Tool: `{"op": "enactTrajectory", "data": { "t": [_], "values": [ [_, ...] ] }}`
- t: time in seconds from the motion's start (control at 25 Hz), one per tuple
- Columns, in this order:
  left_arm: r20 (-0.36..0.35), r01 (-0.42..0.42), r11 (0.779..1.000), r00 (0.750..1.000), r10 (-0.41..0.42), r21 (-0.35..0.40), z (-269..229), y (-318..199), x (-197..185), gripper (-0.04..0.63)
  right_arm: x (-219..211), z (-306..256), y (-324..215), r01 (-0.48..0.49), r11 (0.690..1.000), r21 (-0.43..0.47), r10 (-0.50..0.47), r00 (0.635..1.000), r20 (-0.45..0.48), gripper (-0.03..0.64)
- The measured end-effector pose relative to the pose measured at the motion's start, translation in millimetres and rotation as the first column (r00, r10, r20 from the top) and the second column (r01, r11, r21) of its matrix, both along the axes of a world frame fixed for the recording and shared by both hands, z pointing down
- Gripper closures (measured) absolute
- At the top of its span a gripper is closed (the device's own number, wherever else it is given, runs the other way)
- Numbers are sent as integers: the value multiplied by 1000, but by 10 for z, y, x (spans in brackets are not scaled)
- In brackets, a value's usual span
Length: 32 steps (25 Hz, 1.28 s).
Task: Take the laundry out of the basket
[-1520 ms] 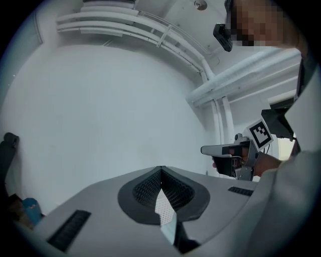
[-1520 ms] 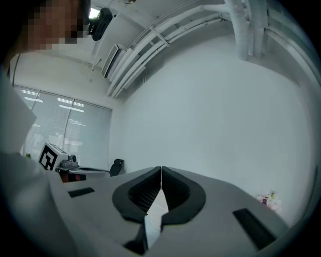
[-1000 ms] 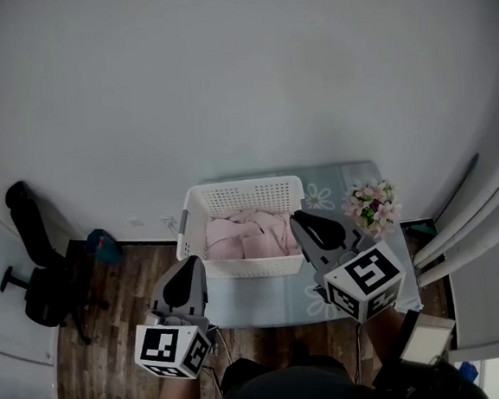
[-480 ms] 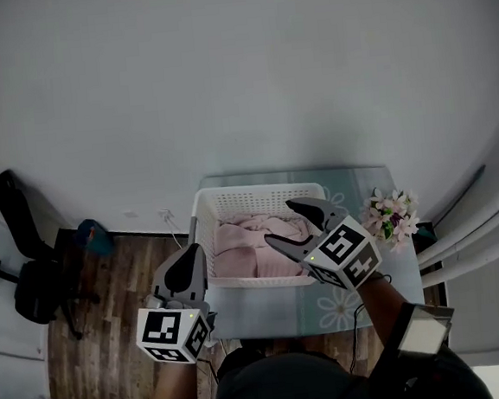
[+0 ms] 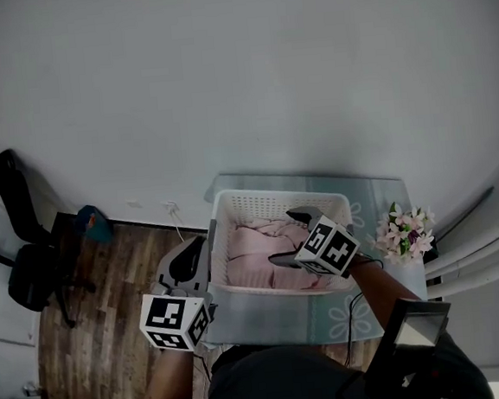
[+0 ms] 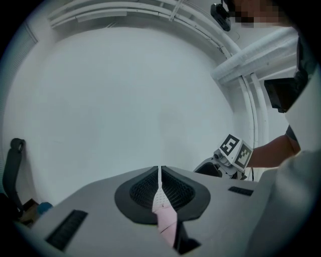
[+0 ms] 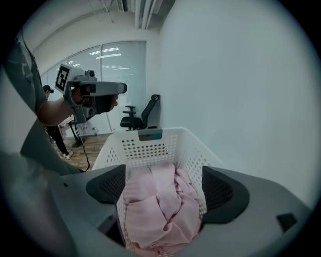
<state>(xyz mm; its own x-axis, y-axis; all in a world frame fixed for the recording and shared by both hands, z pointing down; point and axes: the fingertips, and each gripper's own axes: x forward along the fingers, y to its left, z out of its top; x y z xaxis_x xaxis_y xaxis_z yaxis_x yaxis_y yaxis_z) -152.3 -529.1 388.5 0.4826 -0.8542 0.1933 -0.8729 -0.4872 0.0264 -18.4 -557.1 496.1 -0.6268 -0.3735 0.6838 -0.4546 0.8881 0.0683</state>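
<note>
A white perforated laundry basket (image 5: 230,239) stands on the table with crumpled pink laundry (image 5: 256,253) inside. My right gripper (image 5: 281,237) hovers over the basket's right half, and its jaws are opening. In the right gripper view the pink laundry (image 7: 160,208) shows between and below the right gripper's (image 7: 163,186) wide pads, which do not press on it, with the basket wall (image 7: 150,145) beyond. My left gripper (image 5: 193,250) is shut and held outside the basket's left wall. In the left gripper view the left gripper (image 6: 159,173) has its pads together, with nothing clamped.
The table (image 5: 277,312) has a pale teal flowered cover. A bunch of pink flowers (image 5: 406,234) stands at its right end. A black office chair (image 5: 24,249) and a blue object (image 5: 91,221) are on the wood floor to the left. A white wall is behind.
My right gripper has moved forward and left from the table's front to over the basket, and its jaws went from shut to wide. The left gripper has hardly moved.
</note>
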Motion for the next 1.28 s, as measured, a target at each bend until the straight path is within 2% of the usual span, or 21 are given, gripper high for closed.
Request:
{"op": "enactTrajectory", "data": {
  "t": [0.24,0.32,0.44,0.64,0.96,1.28],
  "values": [
    [18,23,999,1000,-22,-42,254,-77,-184,581,-136,688,-19,83,989,-126,-97,989,-115,140],
    [20,28,997,999,-27,-69,366,-122,-235,552,-152,937,-35,101,982,-163,-127,979,-159,126],
    [20,41,994,999,-39,-102,513,-162,-300,506,-165,1290,-20,134,967,-219,-183,958,-220,100],
    [21,46,990,999,-43,-133,642,-189,-386,495,-194,1680,-31,172,947,-271,-254,918,-305,69],
    [16,52,986,999,-50,-160,787,-207,-514,495,-252,2039,-27,172,917,-360,-296,899,-322,64],
    [3,43,985,999,-43,-168,816,-194,-536,495,-269,2166,83,176,904,-390,-331,865,-377,77]
  ]
}}
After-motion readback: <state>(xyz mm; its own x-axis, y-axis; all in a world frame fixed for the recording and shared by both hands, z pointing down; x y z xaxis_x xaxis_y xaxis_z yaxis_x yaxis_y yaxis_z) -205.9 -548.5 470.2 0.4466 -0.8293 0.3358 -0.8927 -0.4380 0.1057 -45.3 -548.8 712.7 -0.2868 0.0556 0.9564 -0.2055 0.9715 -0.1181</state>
